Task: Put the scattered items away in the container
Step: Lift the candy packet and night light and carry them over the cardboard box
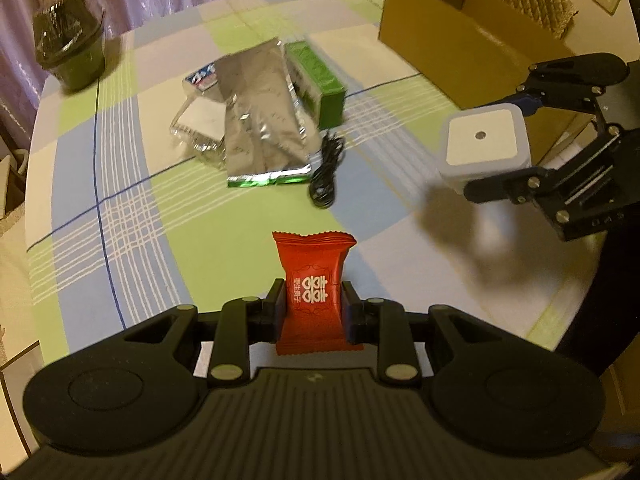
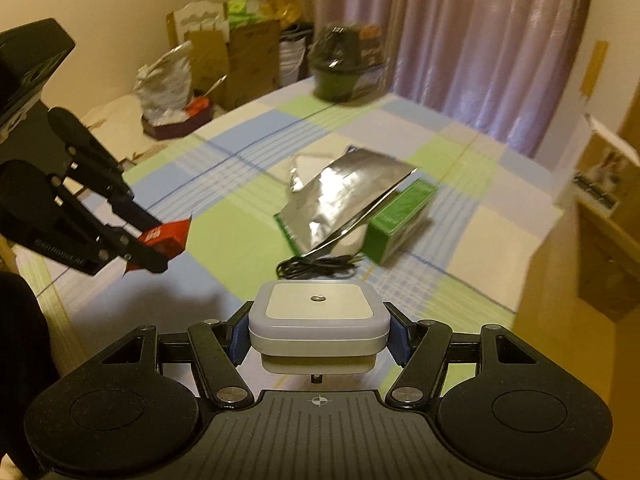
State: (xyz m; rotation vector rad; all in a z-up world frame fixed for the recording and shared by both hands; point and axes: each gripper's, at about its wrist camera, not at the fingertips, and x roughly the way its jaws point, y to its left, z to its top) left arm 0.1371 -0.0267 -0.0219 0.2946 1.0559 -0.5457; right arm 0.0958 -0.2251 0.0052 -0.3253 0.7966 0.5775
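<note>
Red foil snack packet (image 1: 313, 292) sits pinched upright in the left gripper (image 1: 313, 308); the right gripper (image 2: 319, 334) clamps a white square night-light (image 2: 319, 312). Both should clear the brown cardboard box (image 1: 472, 48) wall on the worktop (image 1: 120, 208) before releasing inside.

The table (image 1: 120, 200) lies bare along its near edge. At its middle a foil bag (image 1: 260, 112), green box (image 1: 320, 80) and black cable (image 1: 326, 172) crowd together. The cardboard box (image 1: 460, 48) blocks the far right corner.
</note>
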